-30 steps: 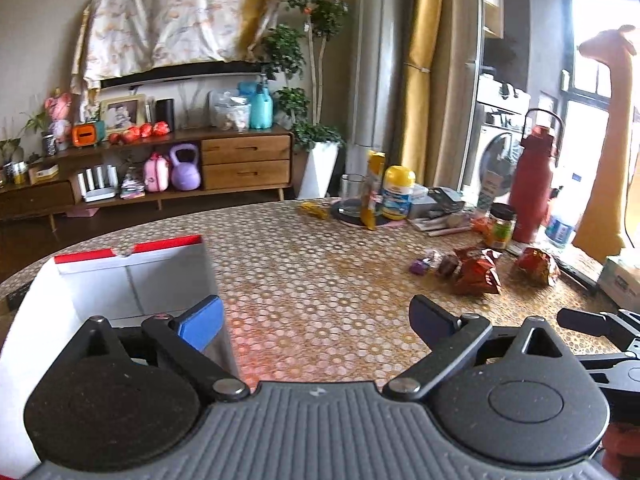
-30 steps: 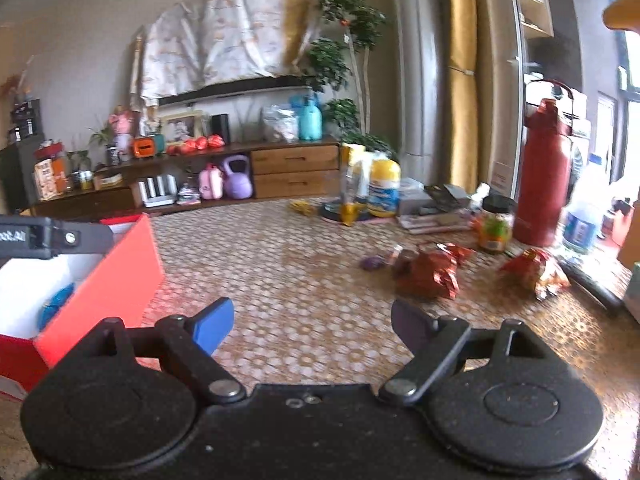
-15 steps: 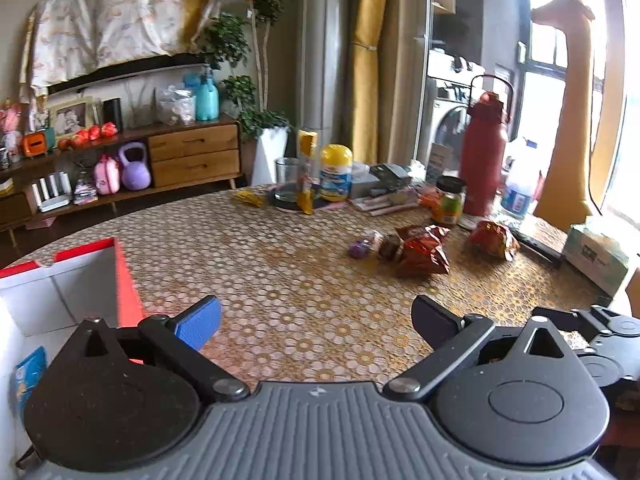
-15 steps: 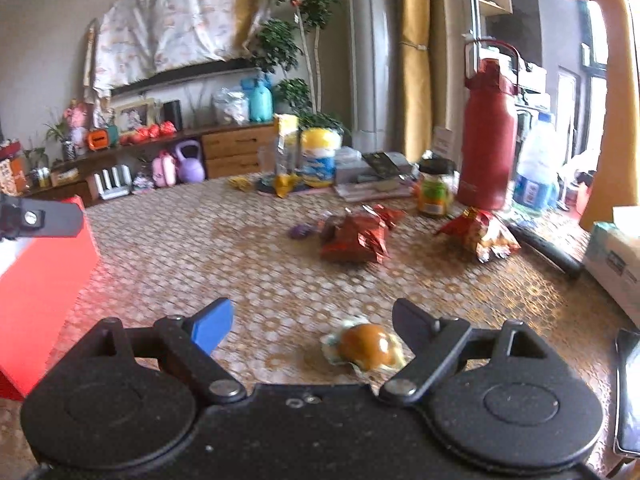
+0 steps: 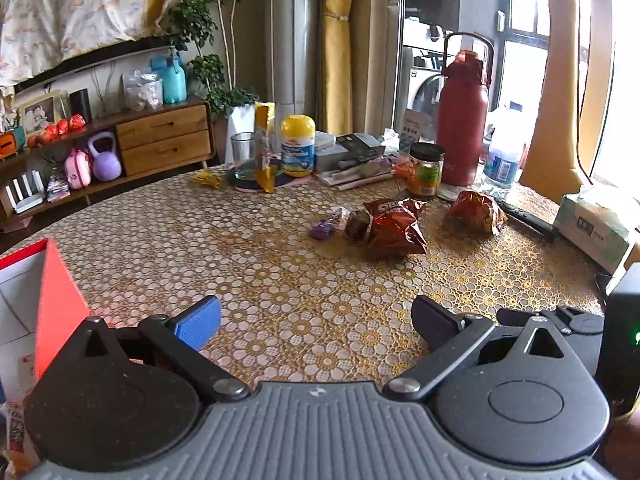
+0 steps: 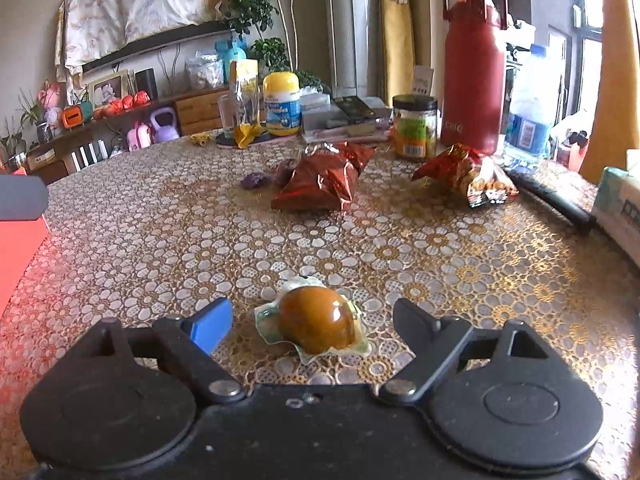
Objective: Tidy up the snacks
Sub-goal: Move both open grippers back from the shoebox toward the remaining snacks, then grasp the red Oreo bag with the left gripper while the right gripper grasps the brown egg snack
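1. Progress: early by the look of it; loose snacks lie on the table [image 6: 460,264]; red box [image 5: 56,300] at near left, contents hardly visible.
2. Right gripper [image 6: 312,320]: jaws wide, empty, either side of the wrapped brown snack [image 6: 316,320], near centre.
3. Left gripper [image 5: 316,320]: wide, empty, over bare cloth.
4. Remaining: red chip bag [image 6: 324,180], second red bag [image 6: 468,176], purple sweet [image 6: 254,180], all farther off.
5. Surroundings: red flask [image 6: 474,68], jar [image 6: 414,126], tissue box [image 5: 596,224] far right; nothing blocks the nearest snack.

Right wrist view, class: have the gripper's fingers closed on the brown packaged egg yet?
No: the right gripper is open, with the packaged egg lying on the table between its spread fingers, touching neither.
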Motion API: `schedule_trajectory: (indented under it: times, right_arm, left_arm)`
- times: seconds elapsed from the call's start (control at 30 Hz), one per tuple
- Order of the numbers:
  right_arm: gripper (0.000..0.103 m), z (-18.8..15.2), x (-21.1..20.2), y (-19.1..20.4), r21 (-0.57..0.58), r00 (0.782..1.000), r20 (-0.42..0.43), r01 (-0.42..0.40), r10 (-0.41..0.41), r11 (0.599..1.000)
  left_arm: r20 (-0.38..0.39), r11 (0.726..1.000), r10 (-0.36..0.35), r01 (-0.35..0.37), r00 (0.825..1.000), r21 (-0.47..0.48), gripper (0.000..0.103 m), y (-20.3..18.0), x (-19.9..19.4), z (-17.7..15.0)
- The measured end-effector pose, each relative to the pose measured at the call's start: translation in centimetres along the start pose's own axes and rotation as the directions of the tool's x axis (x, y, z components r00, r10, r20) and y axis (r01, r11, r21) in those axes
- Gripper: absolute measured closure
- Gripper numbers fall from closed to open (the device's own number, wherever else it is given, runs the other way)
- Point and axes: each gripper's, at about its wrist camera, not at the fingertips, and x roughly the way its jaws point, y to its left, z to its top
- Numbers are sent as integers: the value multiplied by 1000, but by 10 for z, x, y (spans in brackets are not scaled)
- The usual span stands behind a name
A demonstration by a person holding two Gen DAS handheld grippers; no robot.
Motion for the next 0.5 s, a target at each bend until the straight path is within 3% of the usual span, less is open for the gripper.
schedule_trajectory:
  times: [0.13, 0.5]
  right_arm:
    - [16, -2, 9, 0, -1, 1000, -10, -17, 17, 1000]
    - [48, -5, 11, -8, 8, 999, 22, -50, 49, 999]
  left_arm:
    - [-13, 1000, -9, 9, 1000, 5, 1, -6, 16, 5]
    - [-32, 997, -67, 68, 997, 29, 1, -34, 64, 22]
